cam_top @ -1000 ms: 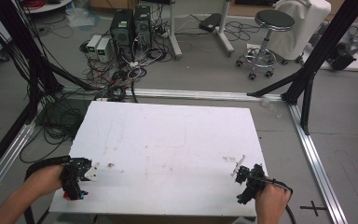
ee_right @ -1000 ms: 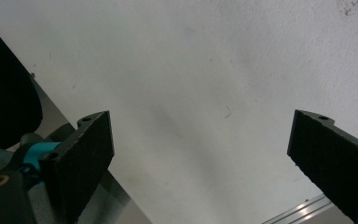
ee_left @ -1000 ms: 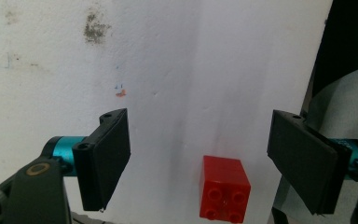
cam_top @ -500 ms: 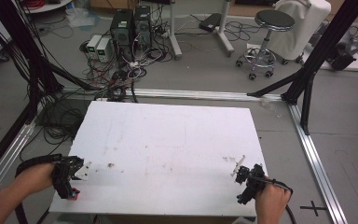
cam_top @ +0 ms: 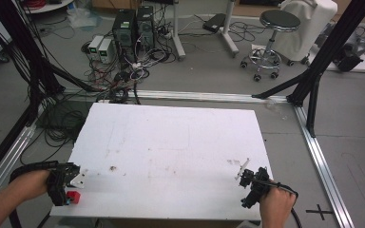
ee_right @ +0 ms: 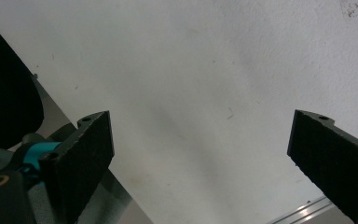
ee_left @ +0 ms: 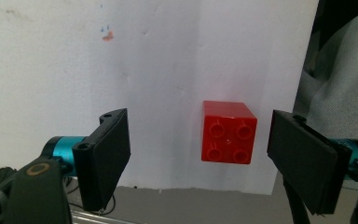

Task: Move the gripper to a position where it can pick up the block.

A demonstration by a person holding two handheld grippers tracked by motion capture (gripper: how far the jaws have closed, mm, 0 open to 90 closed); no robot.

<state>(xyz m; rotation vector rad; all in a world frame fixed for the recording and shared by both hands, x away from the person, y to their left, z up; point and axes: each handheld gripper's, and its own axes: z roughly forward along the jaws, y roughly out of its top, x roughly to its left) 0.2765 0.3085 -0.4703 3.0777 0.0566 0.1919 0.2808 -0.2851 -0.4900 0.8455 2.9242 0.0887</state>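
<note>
A red four-stud brick (ee_left: 228, 132) is seen lying studs-up on the white table (cam_top: 171, 142), close to its near left corner; in the high view the brick (cam_top: 73, 197) sits just beside the table's near edge. In the left gripper view it lies between the two black jaws, nearer the right-hand one, with a gap visible on both sides; no contact is observed.

The left gripper (ee_left: 200, 158) is held spread wide over that corner, gripped by the person's left hand (cam_top: 31, 184) at the table's left edge. In the high view the left gripper (cam_top: 66, 183) is seen just beside the brick.

The right gripper (ee_right: 200, 154) is likewise held wide apart, with bare white tabletop between its jaws and nothing pinched. In the high view it (cam_top: 252, 183) is located near the table's near right corner, held by the right hand (cam_top: 276, 205), well apart from the brick.

Faint brown marks (cam_top: 112, 168) are noted on the tabletop. Beyond the table, computer towers (cam_top: 134, 24) with tangled cables and a round stool (cam_top: 278, 21) are seen on the grey floor. An aluminium frame rail (cam_top: 321, 161) runs along the right side.
</note>
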